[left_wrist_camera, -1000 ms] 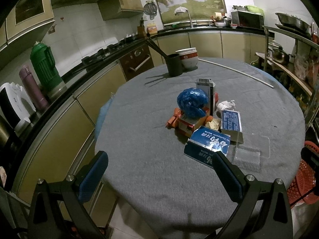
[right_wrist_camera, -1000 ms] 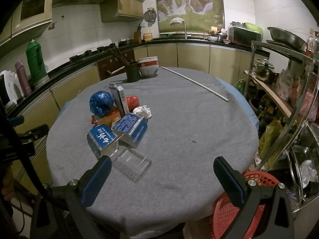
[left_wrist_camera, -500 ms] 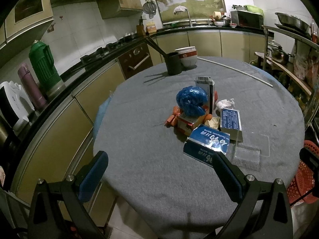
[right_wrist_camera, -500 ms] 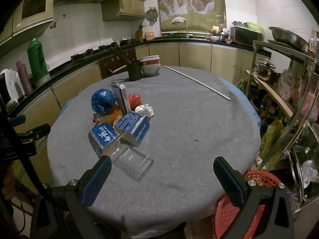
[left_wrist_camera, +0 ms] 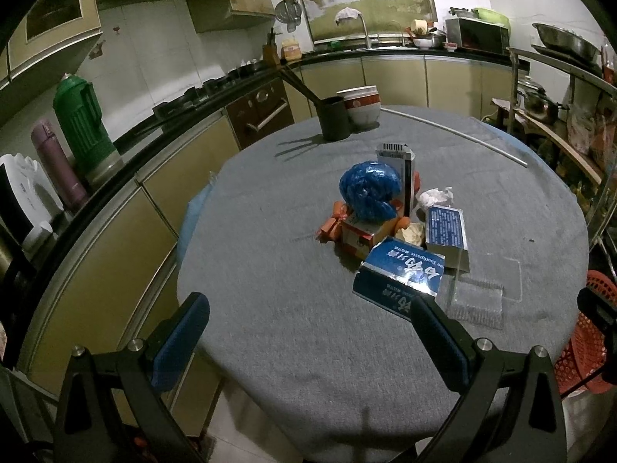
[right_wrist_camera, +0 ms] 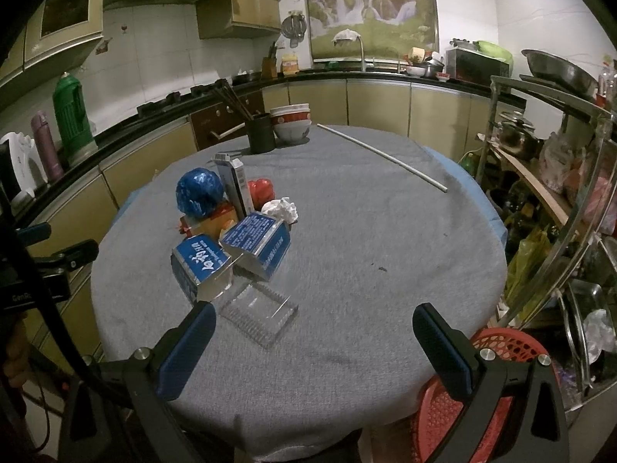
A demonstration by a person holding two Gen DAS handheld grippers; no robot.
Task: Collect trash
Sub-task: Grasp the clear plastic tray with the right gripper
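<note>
Both tongs, left [left_wrist_camera: 308, 337] and right [right_wrist_camera: 310, 345], are easing closer, spread and empty, probably toward the trash pile [right_wrist_camera: 231, 223] on the desk [right_wrist_camera: 366, 239]

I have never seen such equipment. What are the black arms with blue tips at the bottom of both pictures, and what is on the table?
They are two hand-held grippers, one in each of a person's hands; no robot is present. Each carries a camera looking forward along its fingers. One picture comes from the left gripper, the other from the right gripper. Both are open and hold nothing. On the grey table lies a pile of trash: a blue plastic ball, blue toothpaste boxes, crumpled paper and a clear plastic tray. A red basket stands beside the table.
</note>
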